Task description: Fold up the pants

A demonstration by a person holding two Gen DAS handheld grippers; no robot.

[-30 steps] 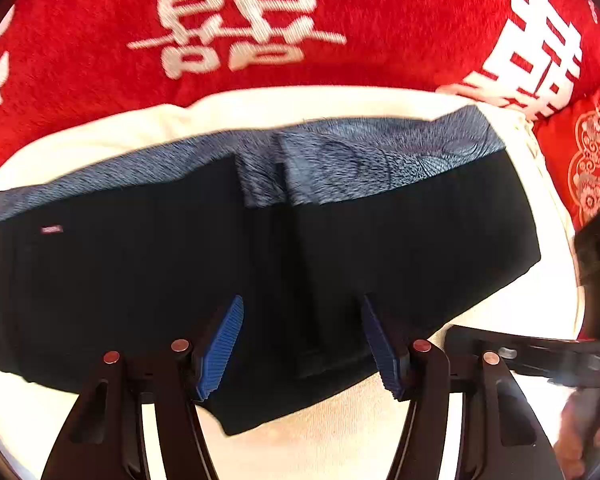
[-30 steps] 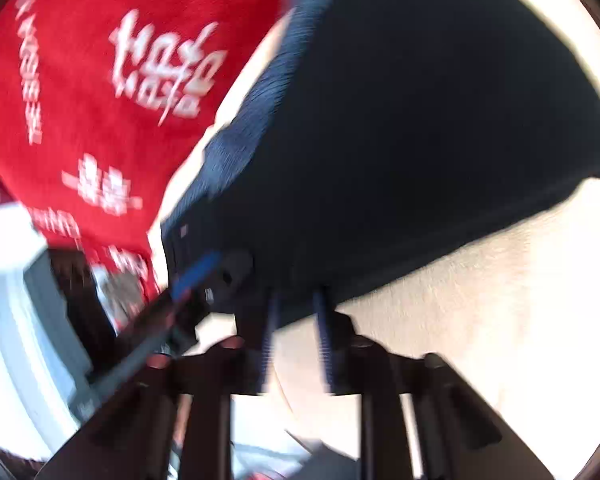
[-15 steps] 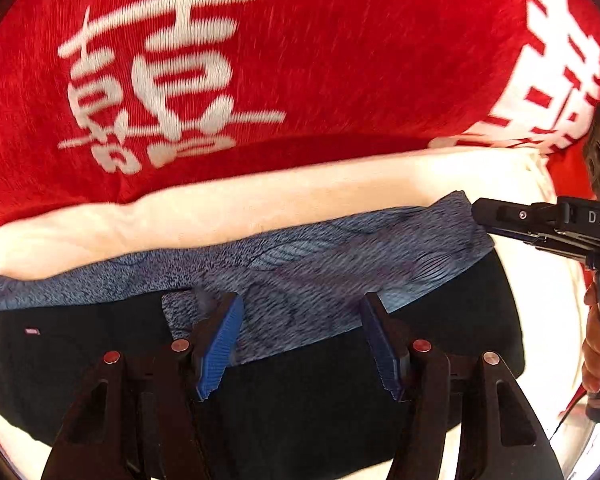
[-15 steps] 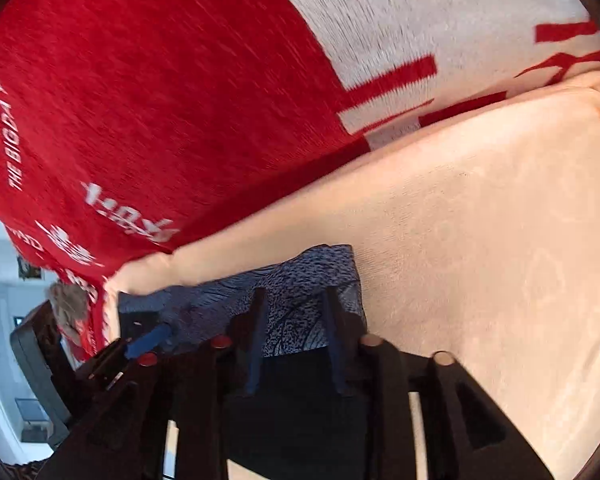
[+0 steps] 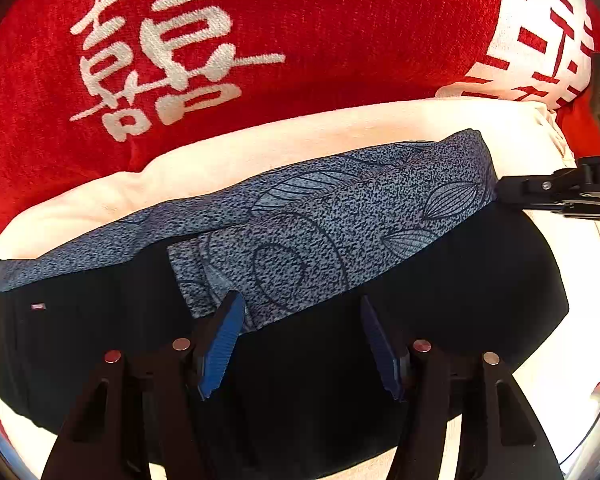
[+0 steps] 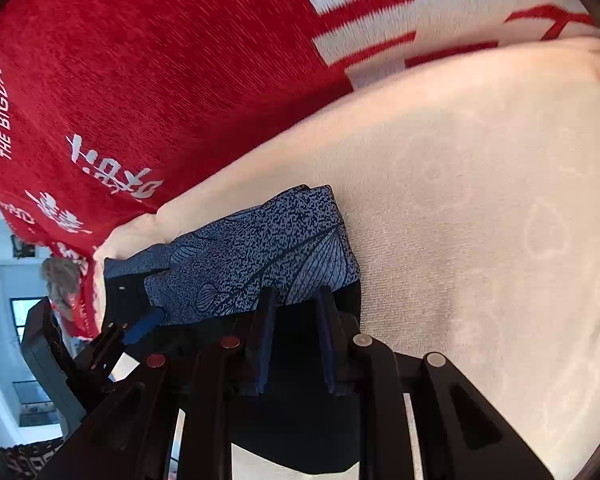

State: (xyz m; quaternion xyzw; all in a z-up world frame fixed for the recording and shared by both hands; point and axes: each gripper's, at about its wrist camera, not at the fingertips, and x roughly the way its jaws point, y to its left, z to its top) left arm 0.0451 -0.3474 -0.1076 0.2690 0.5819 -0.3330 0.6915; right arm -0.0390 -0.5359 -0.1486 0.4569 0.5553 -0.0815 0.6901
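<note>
Black pants point(image 5: 440, 300) with a speckled blue-grey waistband point(image 5: 340, 216) lie folded on a cream blanket point(image 5: 260, 152). My left gripper point(image 5: 300, 304) points down over the lower edge of the waistband's folded-over flap, its blue pads wide apart and open. In the right wrist view, my right gripper point(image 6: 294, 306) is at the waistband's point(image 6: 260, 248) right end. Its jaws are closing to a narrow gap with dark pants fabric between them; no firm pinch shows. One of its fingers point(image 5: 540, 192) reaches in from the right in the left wrist view.
A red blanket with large white characters point(image 5: 260, 40) lies beyond the cream one, also in the right wrist view point(image 6: 140, 80). Bare cream blanket point(image 6: 480, 220) stretches right of the pants. A room with a window point(image 6: 4, 280) shows at the far left.
My left gripper moved from the pants' legs up to the waistband. The right gripper swung to the waistband's right end and its jaws narrowed.
</note>
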